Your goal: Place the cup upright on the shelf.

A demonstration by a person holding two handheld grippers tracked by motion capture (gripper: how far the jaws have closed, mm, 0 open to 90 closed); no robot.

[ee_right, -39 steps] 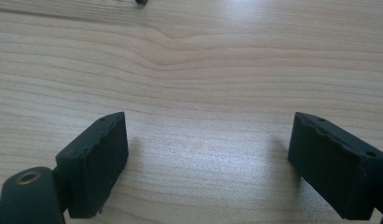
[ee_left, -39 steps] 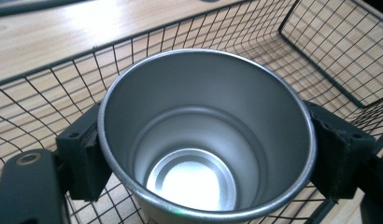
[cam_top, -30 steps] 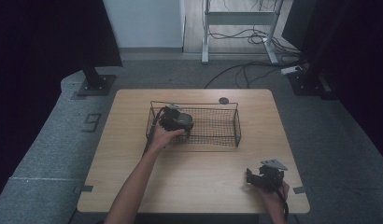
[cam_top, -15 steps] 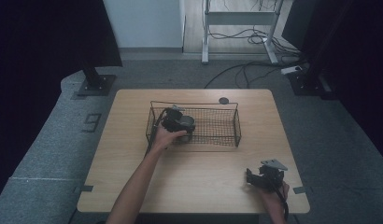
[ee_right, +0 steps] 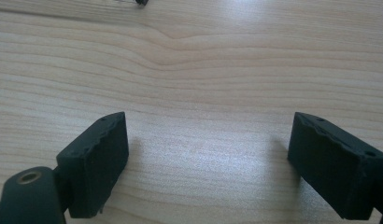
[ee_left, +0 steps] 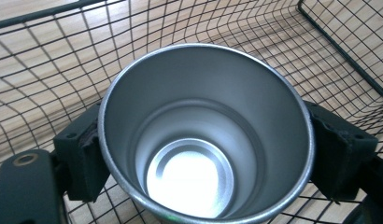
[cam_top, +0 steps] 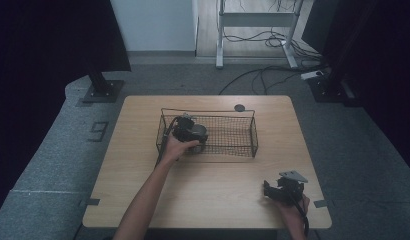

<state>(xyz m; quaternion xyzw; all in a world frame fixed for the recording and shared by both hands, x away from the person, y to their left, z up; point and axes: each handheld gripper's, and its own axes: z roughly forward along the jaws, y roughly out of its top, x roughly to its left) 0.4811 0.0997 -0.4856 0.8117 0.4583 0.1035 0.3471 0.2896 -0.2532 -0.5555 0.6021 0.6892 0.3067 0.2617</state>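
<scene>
Left gripper (cam_top: 192, 133) holds a steel cup (ee_left: 206, 135) by its sides, mouth toward its camera, inside the wire basket's (cam_top: 253, 131) left end, while the right gripper (cam_top: 280, 189), jaws wide and empty, rests on the table (cam_top: 218, 185) well apart, so left is nearer.

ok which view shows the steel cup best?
Left gripper view: the cup sits large between the left hand-held gripper pads, open mouth toward the camera, empty inside, with the wire basket around it. In the high view that gripper in the basket hides the cup. The right gripper view shows bare table.
</scene>
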